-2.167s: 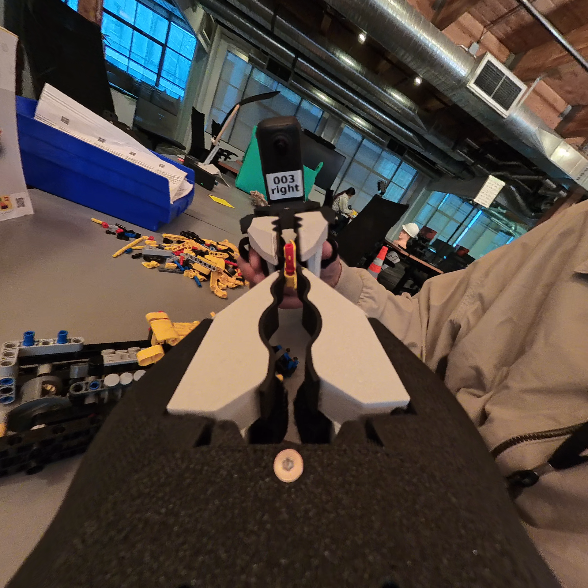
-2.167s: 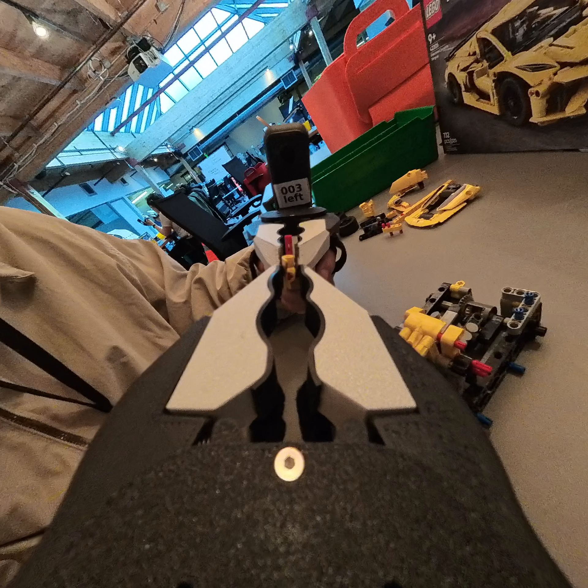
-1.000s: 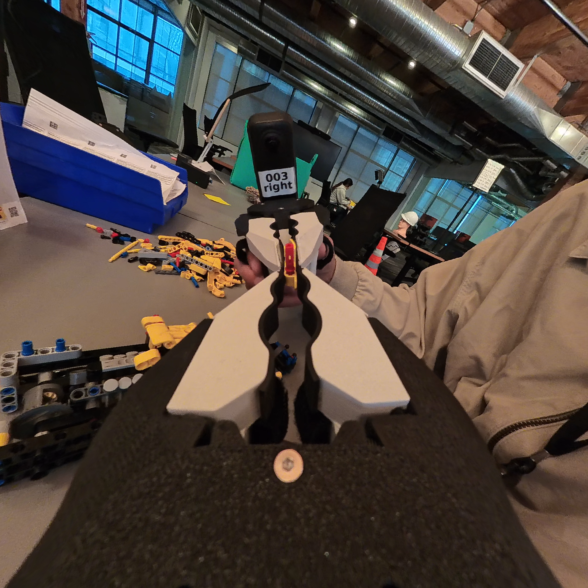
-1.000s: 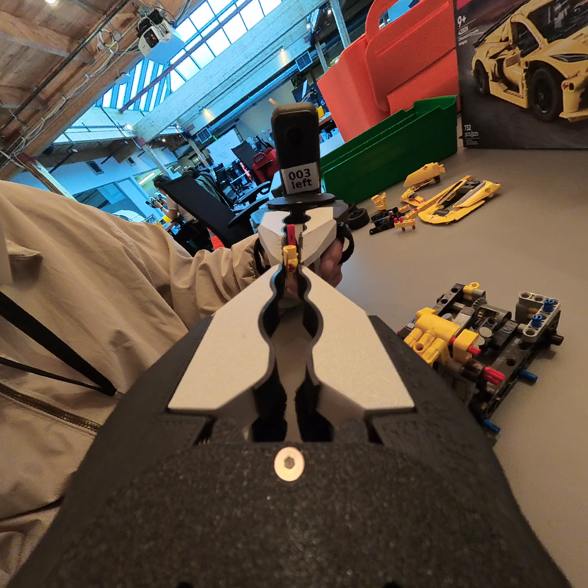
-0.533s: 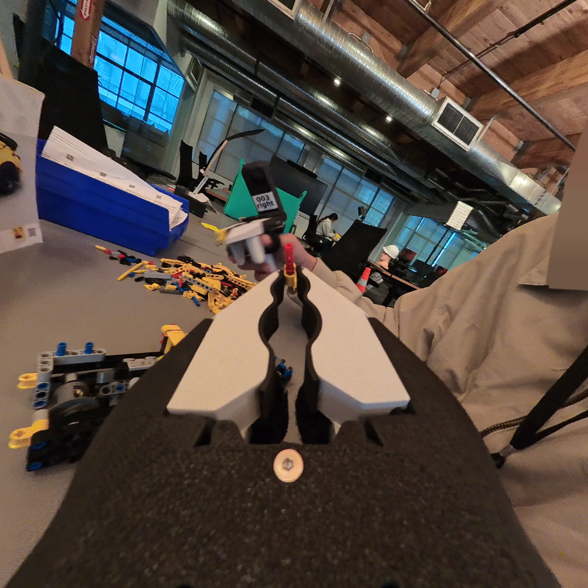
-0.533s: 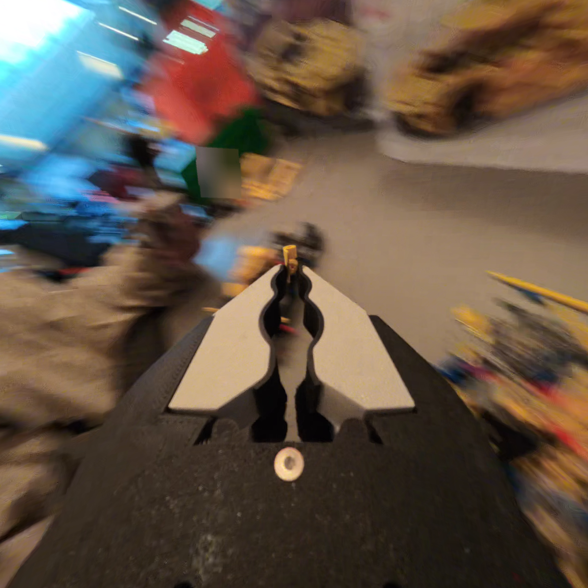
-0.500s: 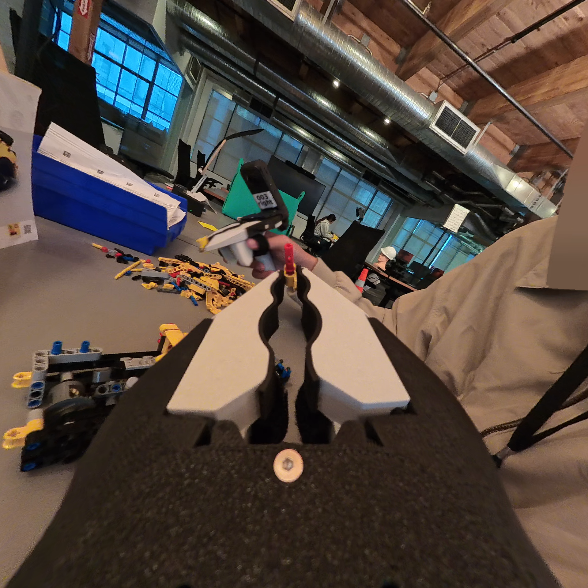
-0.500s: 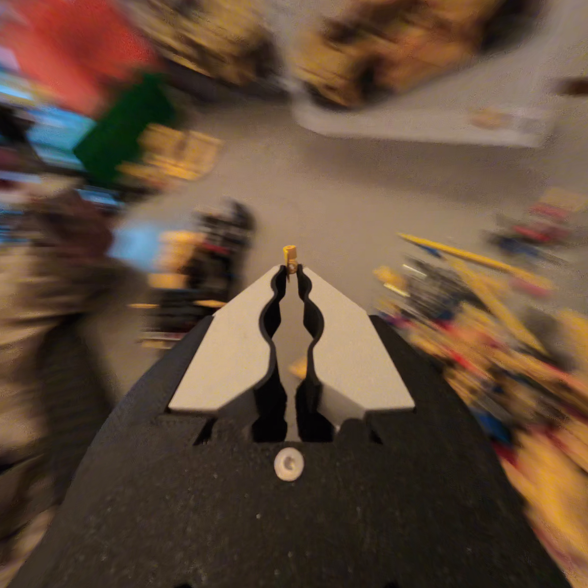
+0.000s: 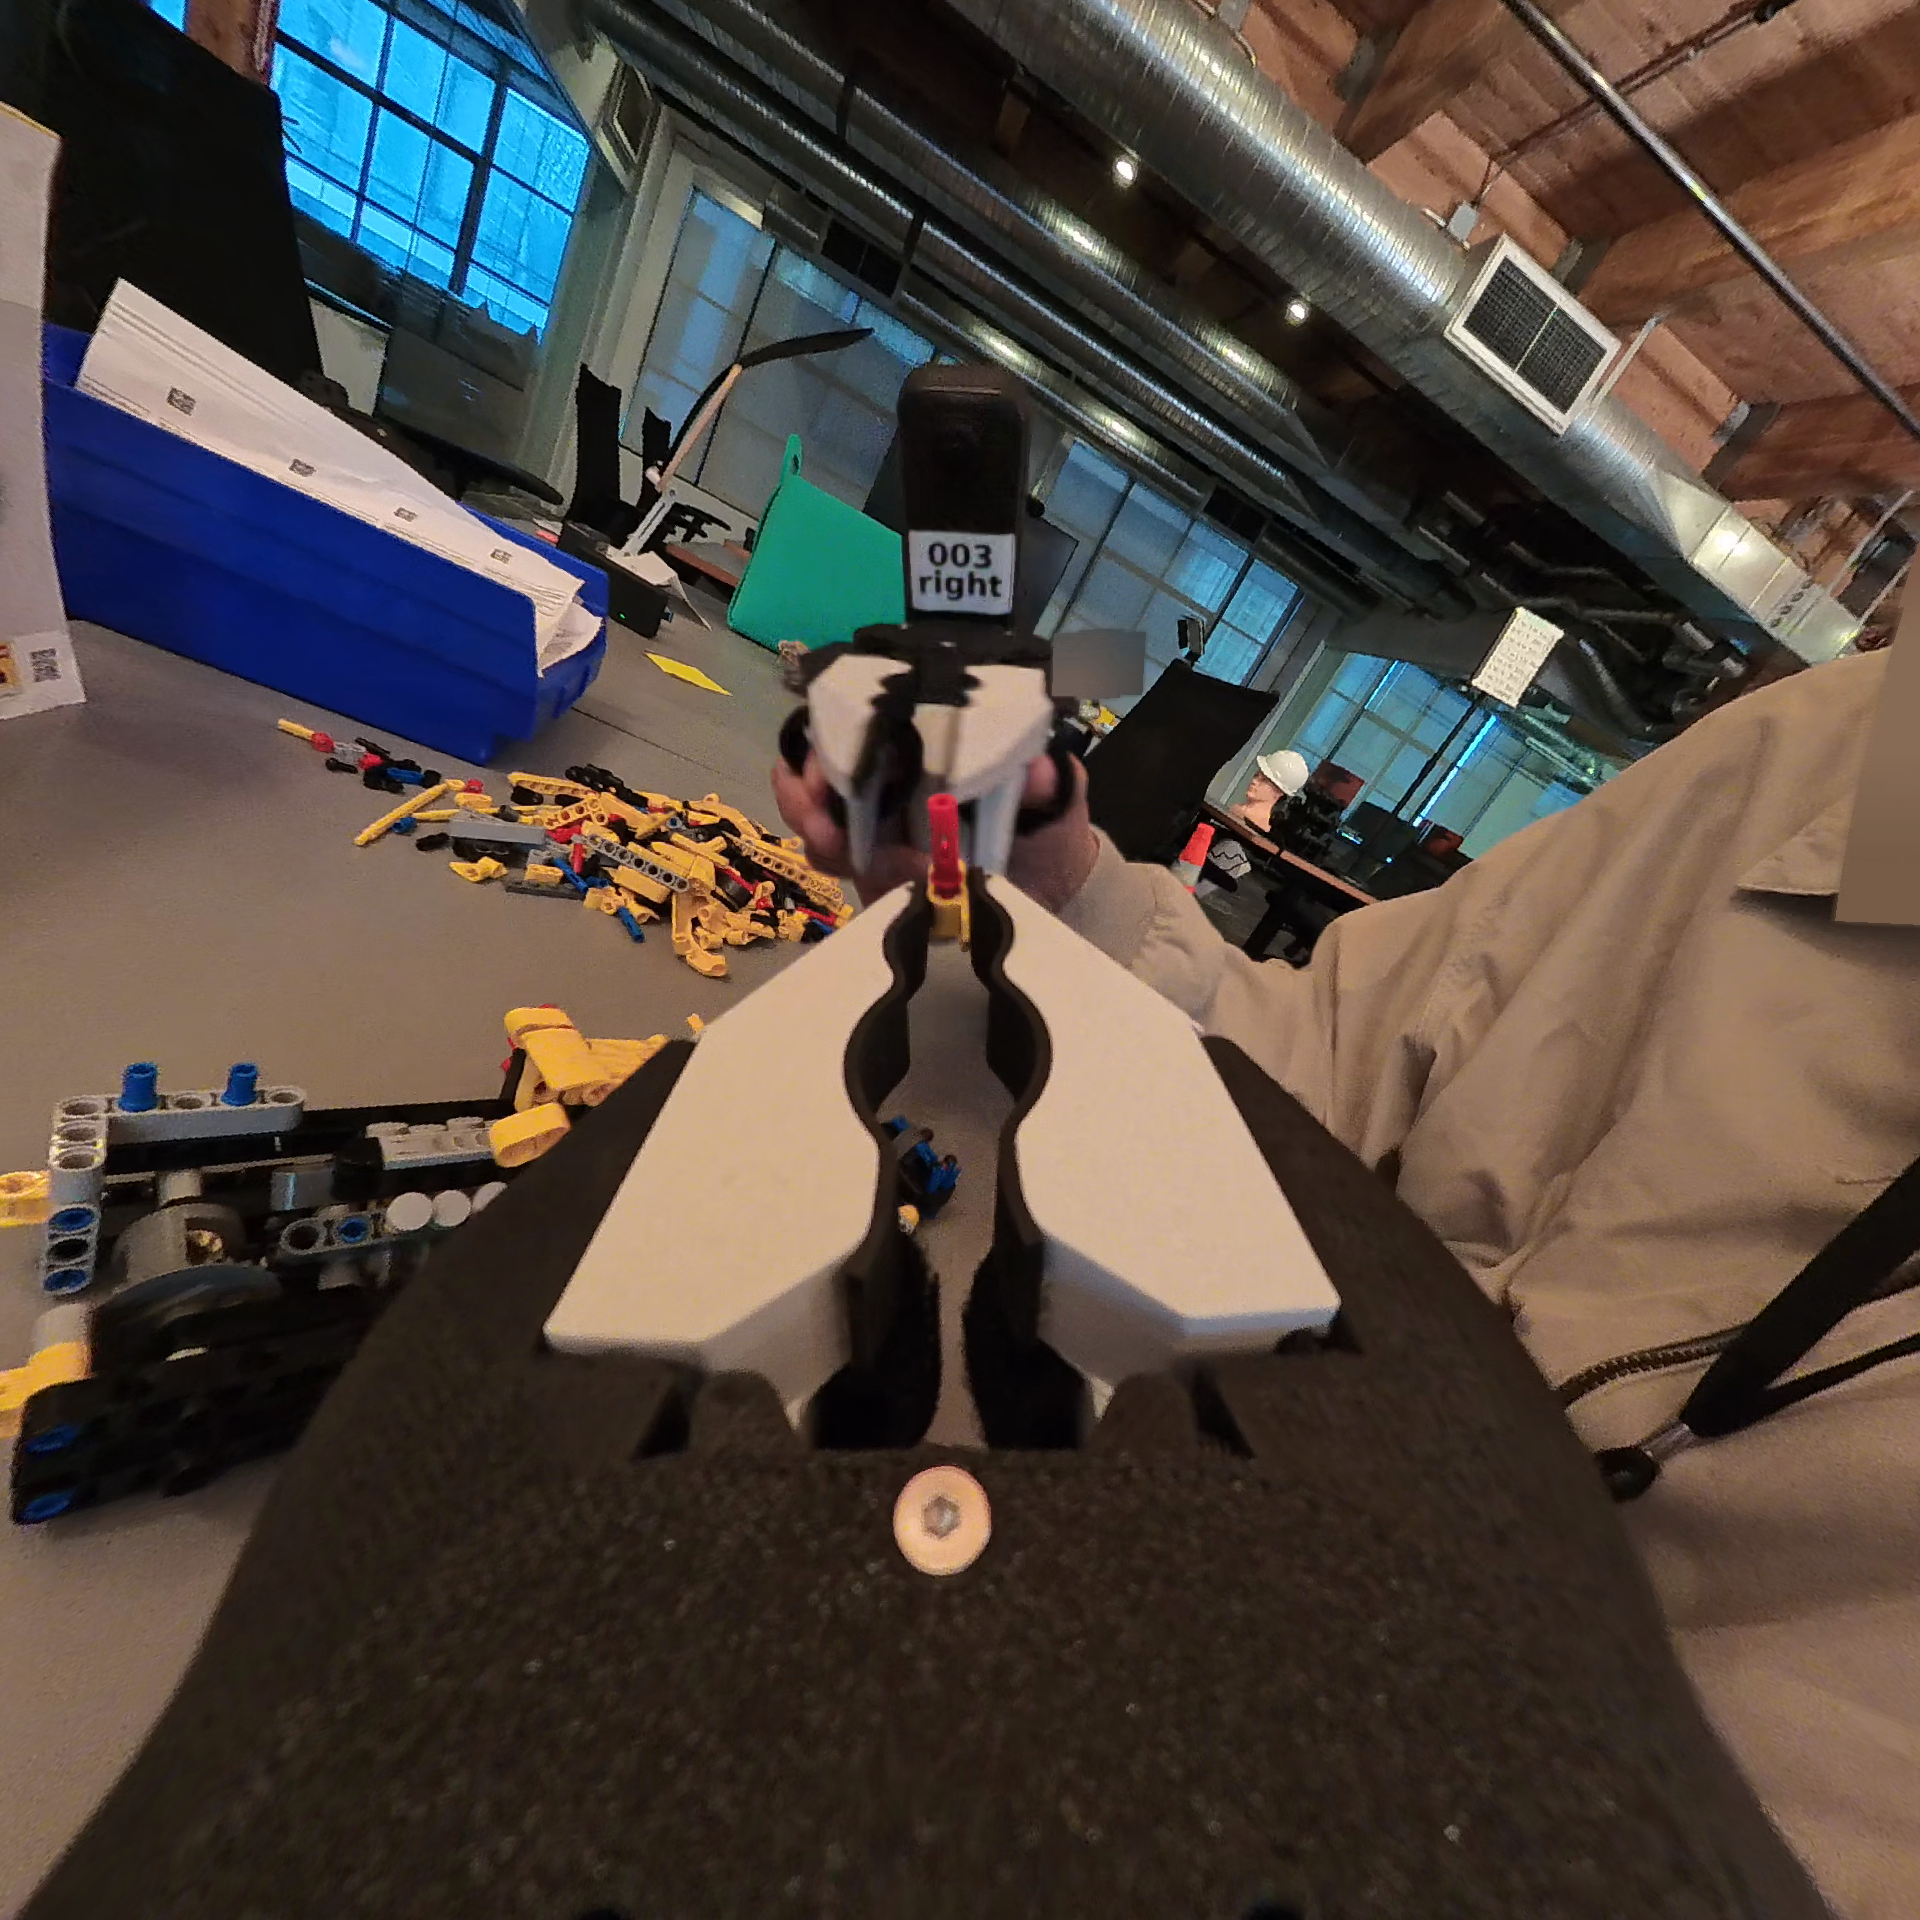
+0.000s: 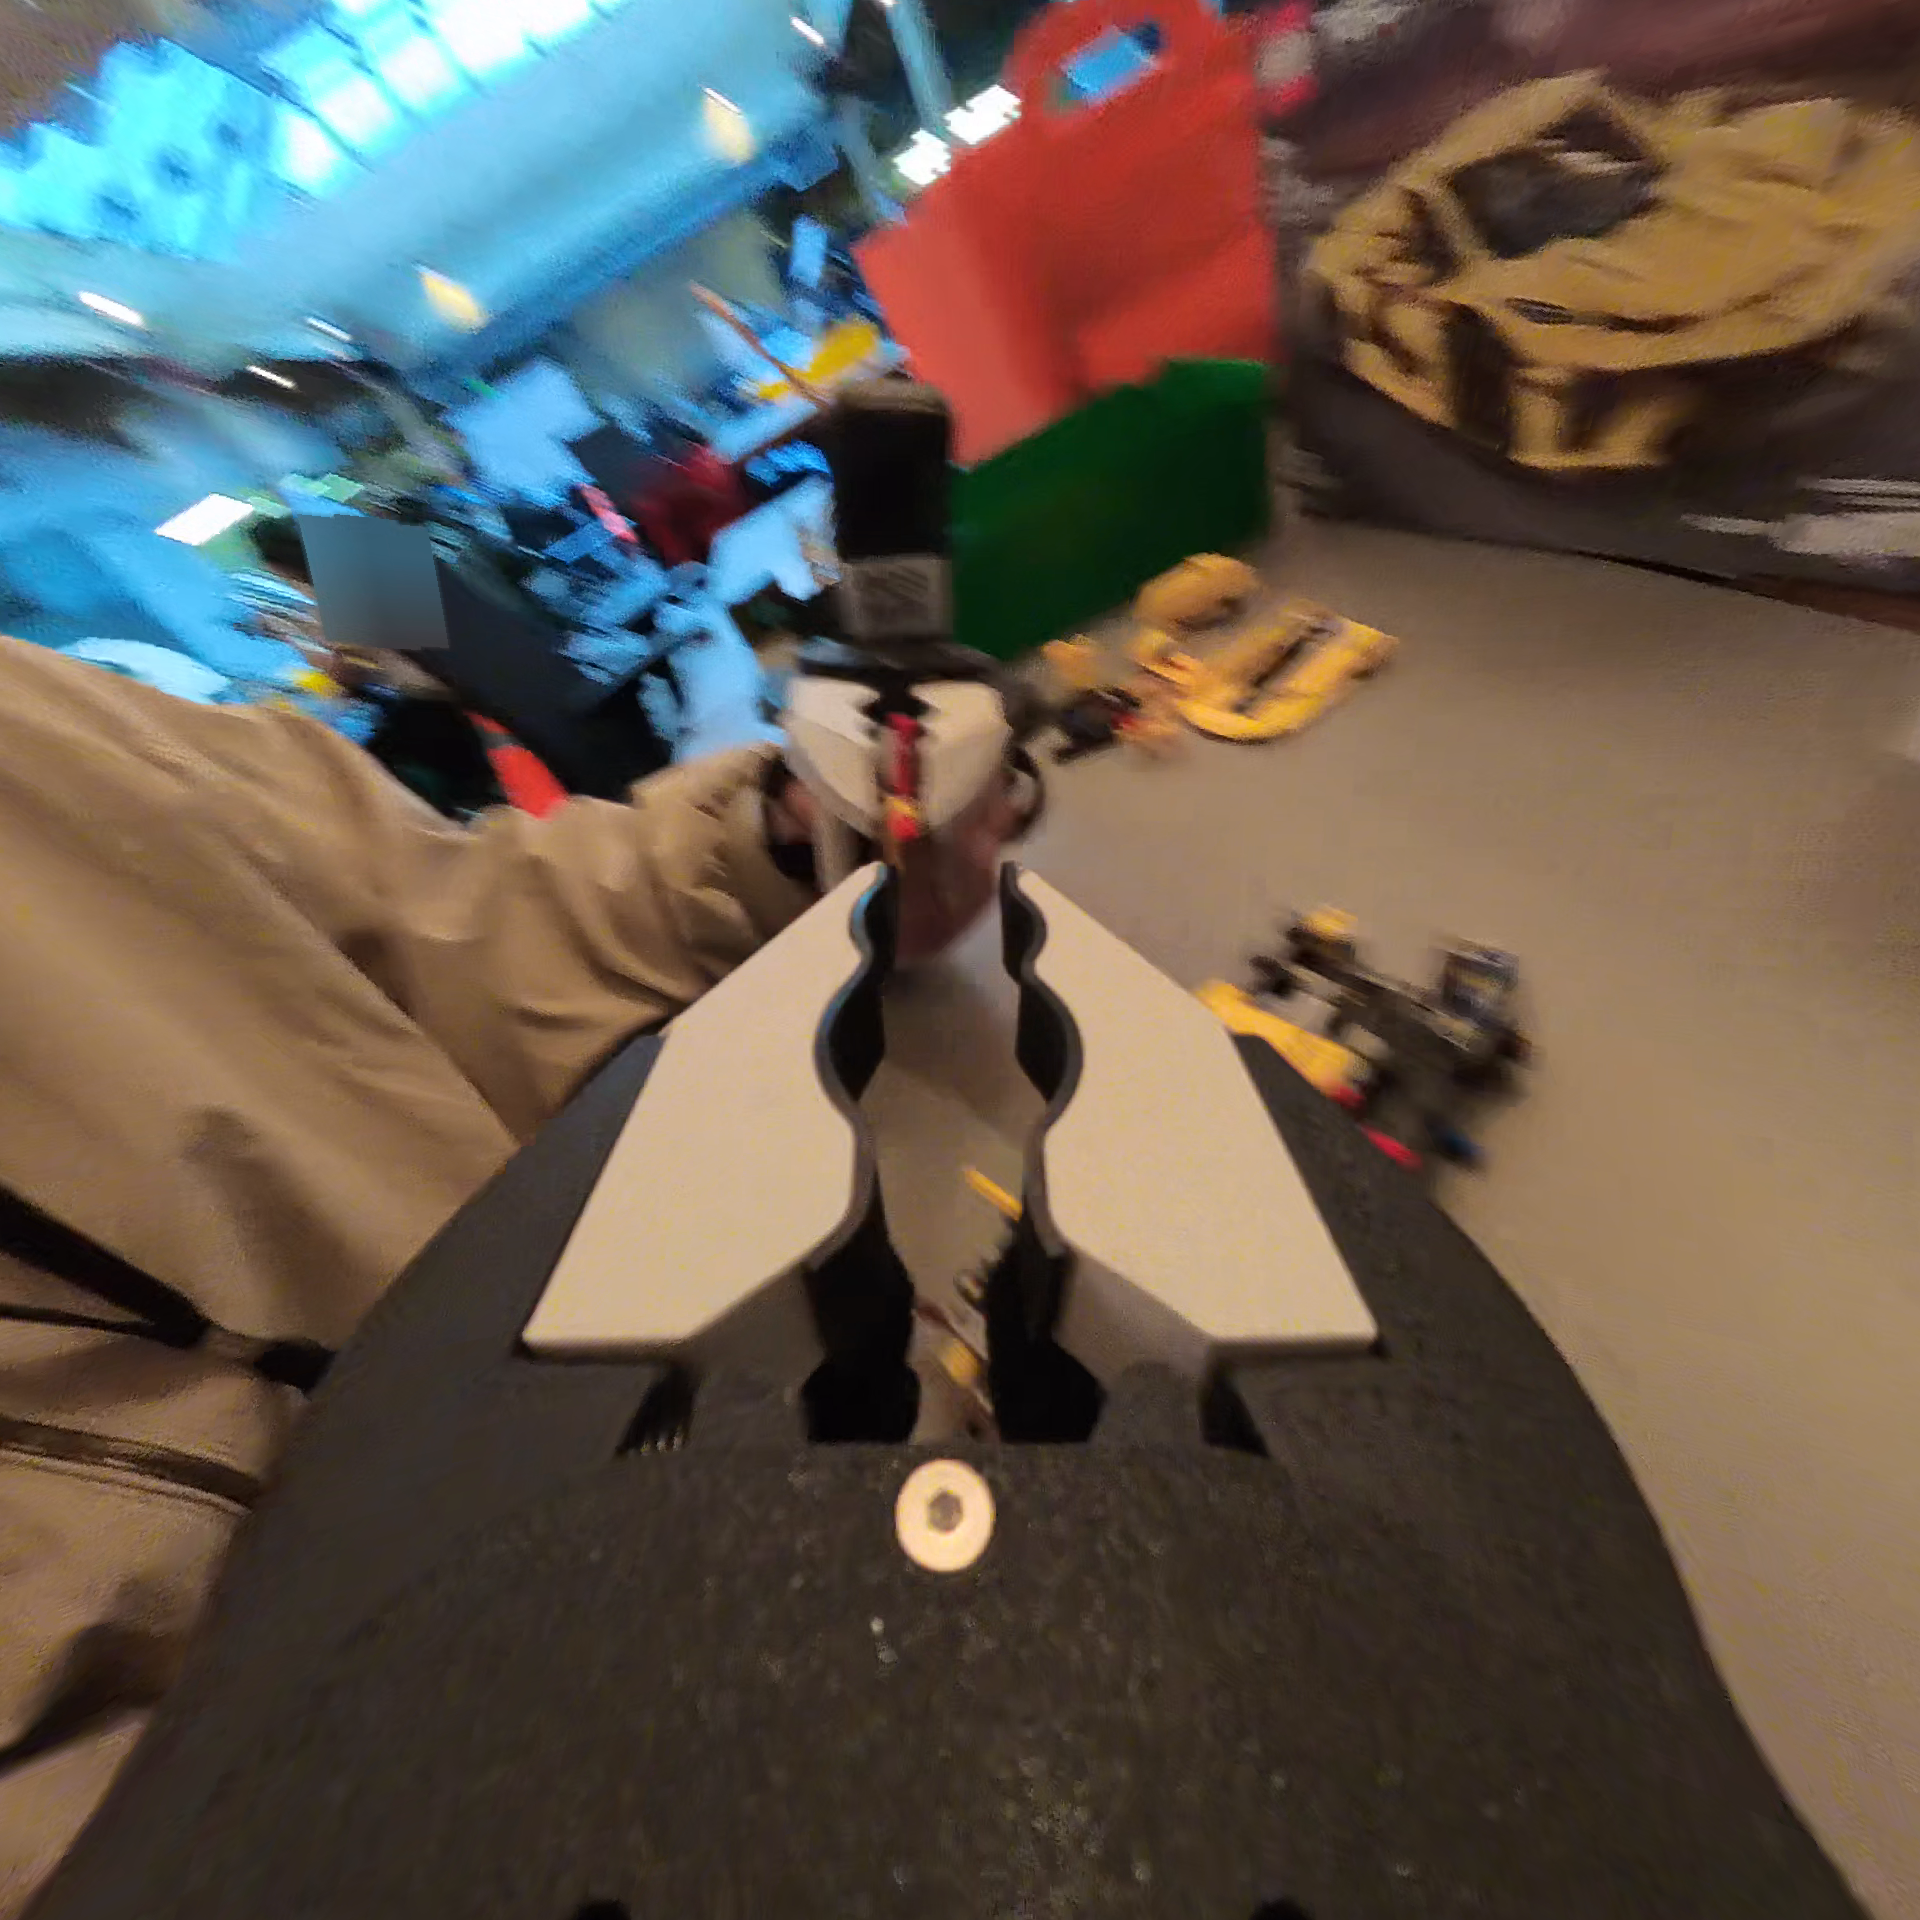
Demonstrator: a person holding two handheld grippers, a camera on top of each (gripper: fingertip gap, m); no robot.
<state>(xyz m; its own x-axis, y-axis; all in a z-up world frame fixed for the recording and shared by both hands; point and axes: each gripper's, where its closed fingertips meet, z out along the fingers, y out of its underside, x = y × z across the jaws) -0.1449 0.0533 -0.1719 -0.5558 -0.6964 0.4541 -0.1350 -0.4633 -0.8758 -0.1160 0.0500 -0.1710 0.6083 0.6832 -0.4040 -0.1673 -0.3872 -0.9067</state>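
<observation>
My left gripper is shut on a small yellow connector with a red pin standing out of it, held above the grey table. My right gripper is open and empty, pointing straight at the left one. In the left wrist view it sits just beyond the red pin, fingers apart on either side of it. In the blurred right wrist view, the left gripper shows with the red and yellow piece at its tip.
A partly built black and grey model lies on the table and also shows in the right wrist view. A pile of loose yellow pieces, a blue bin, a green bin and a box stand around. A person's beige sleeve is close. There is about 4 cm between the tips of the two grippers.
My right gripper let go of the red-and-yellow piece, swung away shut on a small yellow bit, and has come back facing the left one, now open and empty. The left still holds its piece.
</observation>
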